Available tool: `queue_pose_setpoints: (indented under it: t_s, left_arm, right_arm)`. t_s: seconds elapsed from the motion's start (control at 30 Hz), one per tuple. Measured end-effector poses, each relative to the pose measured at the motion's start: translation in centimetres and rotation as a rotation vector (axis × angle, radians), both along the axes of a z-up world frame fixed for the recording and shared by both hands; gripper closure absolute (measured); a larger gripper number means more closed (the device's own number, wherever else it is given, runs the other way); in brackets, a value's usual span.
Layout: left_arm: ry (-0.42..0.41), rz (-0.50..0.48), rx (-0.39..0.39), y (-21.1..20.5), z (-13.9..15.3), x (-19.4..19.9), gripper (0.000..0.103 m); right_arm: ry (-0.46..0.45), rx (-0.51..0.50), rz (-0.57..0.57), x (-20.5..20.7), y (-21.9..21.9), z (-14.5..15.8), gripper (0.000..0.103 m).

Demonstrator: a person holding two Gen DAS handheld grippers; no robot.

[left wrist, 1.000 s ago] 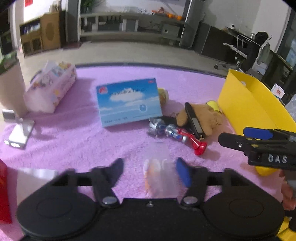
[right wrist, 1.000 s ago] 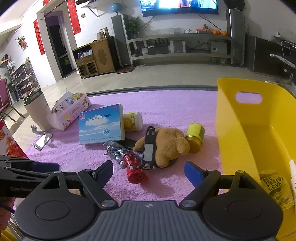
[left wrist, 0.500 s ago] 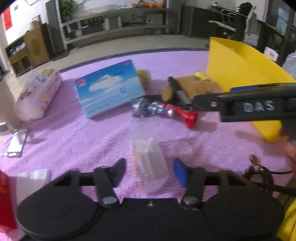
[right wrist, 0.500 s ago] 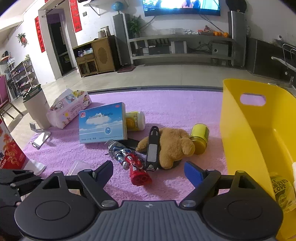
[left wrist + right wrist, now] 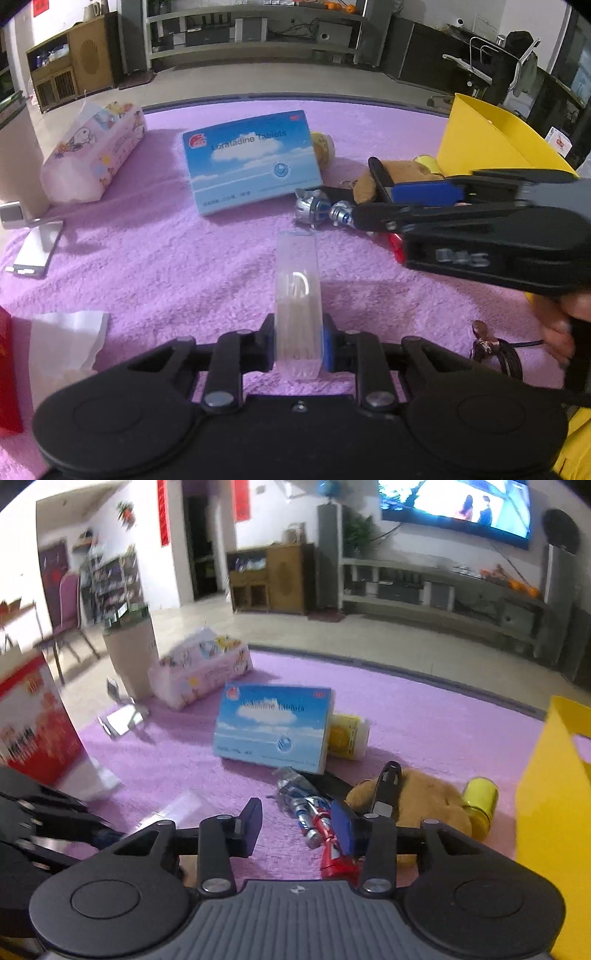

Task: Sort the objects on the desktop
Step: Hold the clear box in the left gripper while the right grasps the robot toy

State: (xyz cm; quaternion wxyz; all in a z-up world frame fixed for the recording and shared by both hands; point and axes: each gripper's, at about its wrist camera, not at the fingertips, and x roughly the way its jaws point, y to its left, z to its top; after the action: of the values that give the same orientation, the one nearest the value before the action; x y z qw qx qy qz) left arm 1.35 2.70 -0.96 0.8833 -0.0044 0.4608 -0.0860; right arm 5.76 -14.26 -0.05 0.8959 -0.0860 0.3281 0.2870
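Bare purple fuzzy mat left-centre: passable. Right blocked: red-silver robot toy, brown plush bear, yellow plastic bin.

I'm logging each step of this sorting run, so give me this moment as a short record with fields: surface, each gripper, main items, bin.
surface: purple rug
left gripper: shut on a clear plastic case, jaws having just closed
right gripper: jaws apart and just closing; toy robot lies by them, pads not pressing it
items on rug: blue tablet box, tissue pack, teddy bear with a black device across it
bin: yellow bin at the right
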Motion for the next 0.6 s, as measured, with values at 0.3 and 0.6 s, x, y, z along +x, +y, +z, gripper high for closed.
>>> queue_pose_setpoints:
  t_s: [0.3,0.6]
  left_arm:
    - [0.001,-0.004,0.003,-0.1,0.0,0.1,0.081]
    - [0.002,-0.064,-0.026,-1.7,0.4,-0.1,0.081]
  right_arm:
    - [-0.032,-0.205,-0.007,0.7,1.8,-3.3,0.073]
    - [0.306,-0.052,-0.239,-3.1,-4.4,-1.0,0.085]
